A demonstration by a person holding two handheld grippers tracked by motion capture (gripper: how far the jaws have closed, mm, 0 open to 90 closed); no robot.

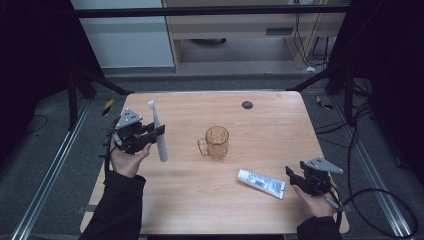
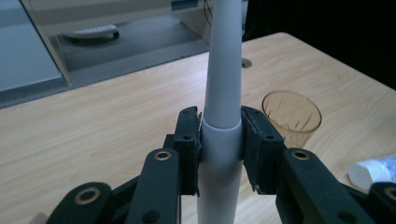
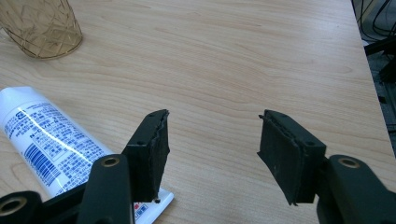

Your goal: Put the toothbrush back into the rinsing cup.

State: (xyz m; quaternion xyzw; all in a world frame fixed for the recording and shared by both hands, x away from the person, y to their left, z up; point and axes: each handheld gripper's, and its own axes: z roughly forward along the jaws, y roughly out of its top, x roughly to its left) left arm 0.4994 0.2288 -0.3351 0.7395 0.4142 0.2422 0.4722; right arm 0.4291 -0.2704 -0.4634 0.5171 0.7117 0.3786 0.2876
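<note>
Two grippers are over the table (image 1: pixel 190 205). At the left side, the left gripper (image 2: pixel 219 140) is closed on a grey toothbrush (image 2: pixel 223 93) and holds it up above the wood. The right gripper (image 3: pixel 212 149) stands open, empty, just beside the tube (image 3: pixel 51 140). Between them stands the cup (image 1: pixel 216 142).

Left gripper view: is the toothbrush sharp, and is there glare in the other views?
Left gripper view: the toothbrush handle is sharp, the glass mug soft. Right gripper view: a glare streak crosses the toothpaste tube. High view: dark surroundings.
</note>
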